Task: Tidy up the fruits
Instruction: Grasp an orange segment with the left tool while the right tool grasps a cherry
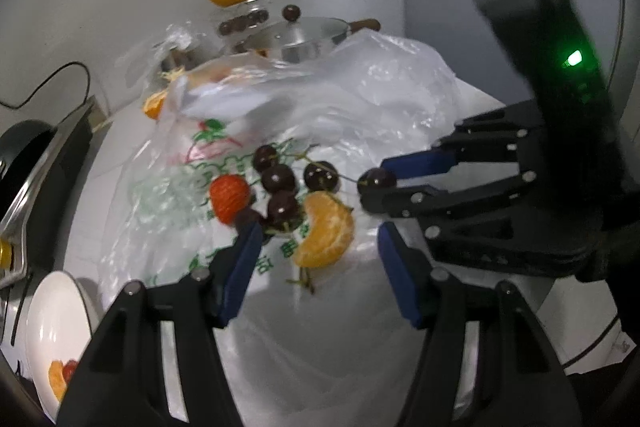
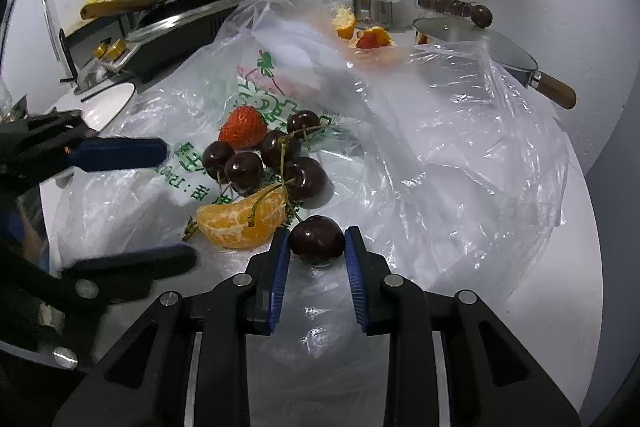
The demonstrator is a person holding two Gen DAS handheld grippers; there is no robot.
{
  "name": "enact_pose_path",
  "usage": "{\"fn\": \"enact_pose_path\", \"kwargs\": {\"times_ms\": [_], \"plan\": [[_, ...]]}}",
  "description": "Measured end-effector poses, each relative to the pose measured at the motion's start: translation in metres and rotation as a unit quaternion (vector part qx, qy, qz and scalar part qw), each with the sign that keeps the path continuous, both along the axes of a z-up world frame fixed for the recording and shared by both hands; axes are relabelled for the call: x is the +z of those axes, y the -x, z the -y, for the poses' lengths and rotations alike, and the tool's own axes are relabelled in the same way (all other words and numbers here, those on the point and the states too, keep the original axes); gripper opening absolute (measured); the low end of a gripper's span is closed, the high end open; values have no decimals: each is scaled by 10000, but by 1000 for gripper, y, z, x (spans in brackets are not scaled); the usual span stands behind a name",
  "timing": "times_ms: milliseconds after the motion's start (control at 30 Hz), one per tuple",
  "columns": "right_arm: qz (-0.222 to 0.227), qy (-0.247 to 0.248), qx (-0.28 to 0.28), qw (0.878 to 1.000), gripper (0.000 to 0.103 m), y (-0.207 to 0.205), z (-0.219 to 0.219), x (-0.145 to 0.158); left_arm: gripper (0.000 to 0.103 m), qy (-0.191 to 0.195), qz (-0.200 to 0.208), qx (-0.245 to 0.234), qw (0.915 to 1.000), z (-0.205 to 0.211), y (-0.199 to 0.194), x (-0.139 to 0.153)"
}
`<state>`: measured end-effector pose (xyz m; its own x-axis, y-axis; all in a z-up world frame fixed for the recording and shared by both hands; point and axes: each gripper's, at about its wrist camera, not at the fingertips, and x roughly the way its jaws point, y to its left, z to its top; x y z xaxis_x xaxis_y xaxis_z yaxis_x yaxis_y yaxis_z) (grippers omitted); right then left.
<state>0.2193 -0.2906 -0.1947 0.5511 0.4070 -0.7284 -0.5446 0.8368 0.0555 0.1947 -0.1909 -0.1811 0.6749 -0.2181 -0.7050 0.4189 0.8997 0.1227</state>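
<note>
A dark cherry sits low in the middle of the right wrist view, pinched tight between the blue pads of the right tongs. Just above it lie an orange piece, more cherries and a strawberry on a plastic bag. The left tongs are open and hold nothing. A white bowl sits at the lower left of the left wrist view.

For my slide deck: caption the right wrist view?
Right gripper shut on a cherry beside an orange segment.
</note>
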Motion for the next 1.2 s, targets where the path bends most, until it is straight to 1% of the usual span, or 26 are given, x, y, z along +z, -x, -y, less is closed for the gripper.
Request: {"fn": "enact_pose_path", "kwargs": {"times_ms": [67,133,200,367,467,500,533,733,800,900,1033,1200], "plan": [[10,-131,-25,9999,29,3,7,3,61,-83,-60,-57,9999,5,-5,-5],[30,-268,-72,9996,29,4,14,7,55,-170,-113,-113,9997,8,-11,-8],[63,-360,-108,9993,29,5,20,10,53,-198,-147,-172,9995,12,-13,-11],[144,-504,-174,9985,29,8,30,16,51,-268,-284,-211,9990,16,-19,-19],[181,-559,-194,9981,29,8,34,18,49,-166,-420,-193,9988,14,-26,-22],[189,-568,-203,9980,29,8,36,18,44,-130,-469,-190,9986,14,-28,-24],[196,-581,-213,9979,29,8,37,19,41,-110,-510,-190,9985,13,-32,-25],[202,-599,-235,9977,29,11,39,19,38,52,-670,-188,9976,10,-38,-29],[199,-591,-241,9978,29,11,39,18,34,122,-699,-161,9973,7,-41,-29],[209,-589,-254,9977,29,11,39,18,30,244,-754,-150,9967,1,-45,-29],[250,-582,-270,9976,29,12,39,21,29,297,-777,-188,9964,-3,-44,-27],[295,-549,-287,9976,29,14,37,25,29,352,-728,-270,9964,-3,-33,-19]]}}
